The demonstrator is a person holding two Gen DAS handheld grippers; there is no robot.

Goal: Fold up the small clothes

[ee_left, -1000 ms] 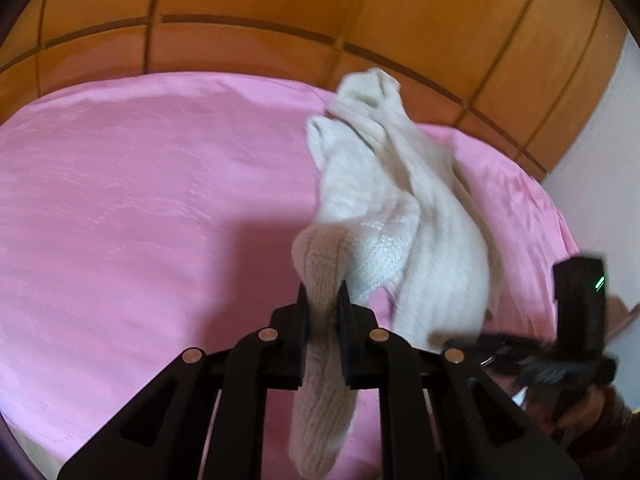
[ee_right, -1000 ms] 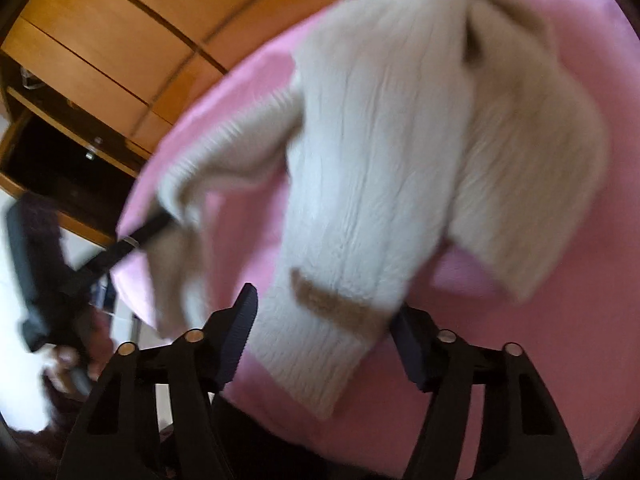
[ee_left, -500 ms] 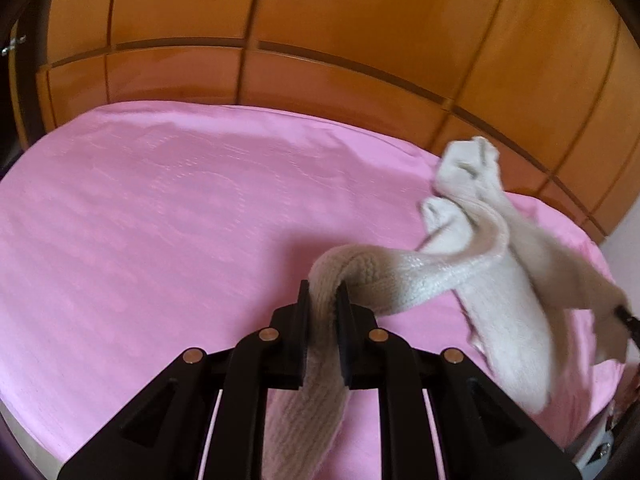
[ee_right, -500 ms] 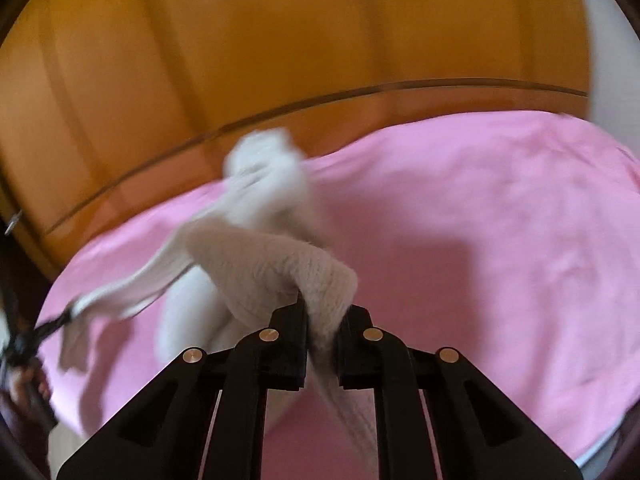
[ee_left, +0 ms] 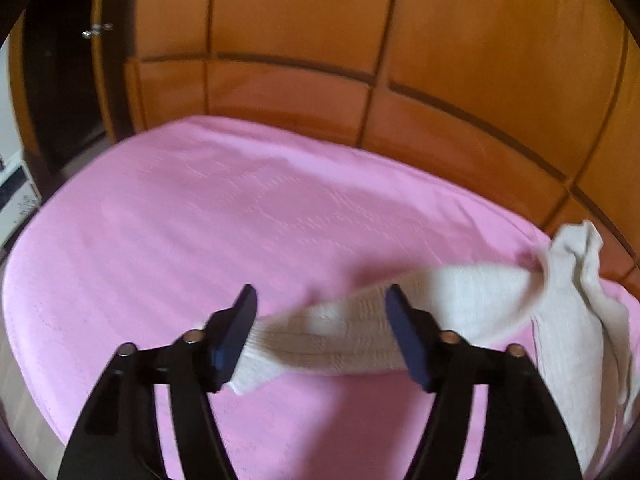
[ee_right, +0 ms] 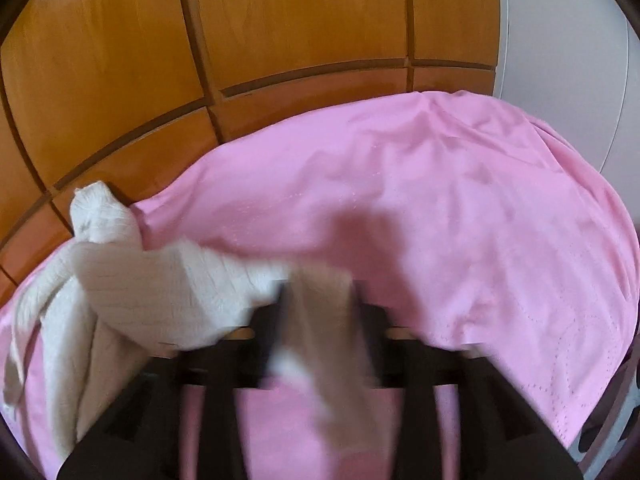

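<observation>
Left gripper (ee_left: pixel 320 320): jaws opening, cream knit garment (ee_left: pixel 460 304) lying between them, untouched, at lower right on the pink sheet (ee_left: pixel 200 220). Right gripper (ee_right: pixel 320 304): blurred, jaws opening around a sleeve.

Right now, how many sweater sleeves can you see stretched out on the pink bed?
2. One sleeve lies across the pink bed between the left tool's opening jaws. The other sleeve lies blurred between the right tool's opening jaws. No others show.
</observation>
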